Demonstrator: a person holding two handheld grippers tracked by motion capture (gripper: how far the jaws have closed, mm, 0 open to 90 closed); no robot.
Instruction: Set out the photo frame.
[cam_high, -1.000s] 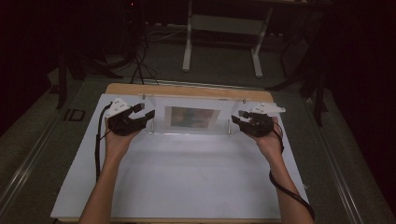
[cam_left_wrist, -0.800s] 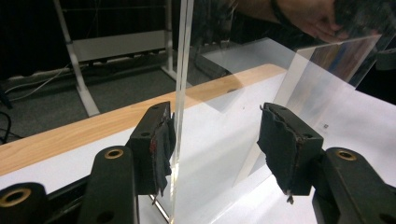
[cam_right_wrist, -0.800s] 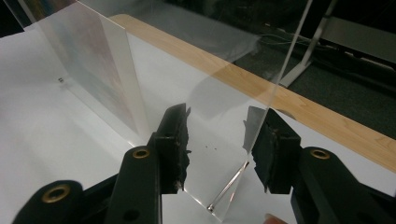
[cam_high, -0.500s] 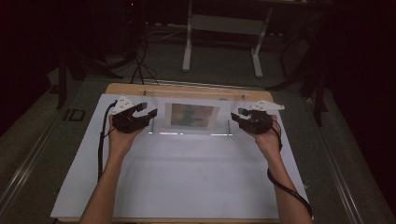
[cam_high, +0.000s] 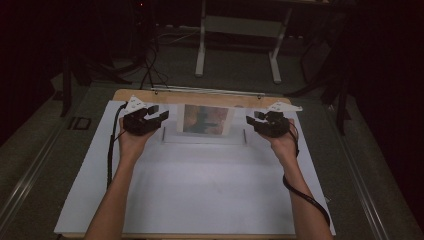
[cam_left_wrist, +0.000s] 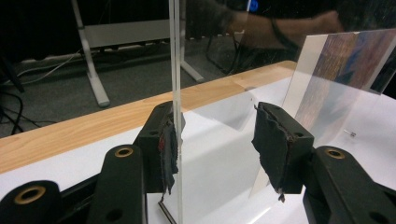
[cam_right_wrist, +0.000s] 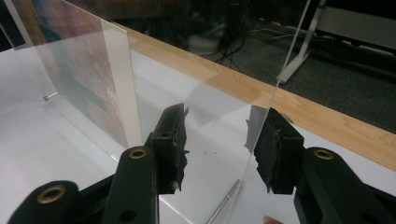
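A clear plastic frame (cam_high: 204, 131) stands upright at the far end of the white counter (cam_high: 200, 195), with a colourful picture (cam_high: 206, 119) inside it. The left claw (cam_high: 162, 116) is at the frame's left edge. Its jaws have just been closing, one pad (cam_left_wrist: 169, 154) touches the clear sheet, the other is apart. The right claw (cam_high: 251, 120) is at the frame's right edge, jaws apart around the sheet, not pressing.

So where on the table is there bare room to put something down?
The white sheet lies bare between the forearms, from the acrylic frame to the near edge. Narrow bare strips run outside each arm. The back is crowded: the frame with its picture, the left gripper and right gripper at its ends.
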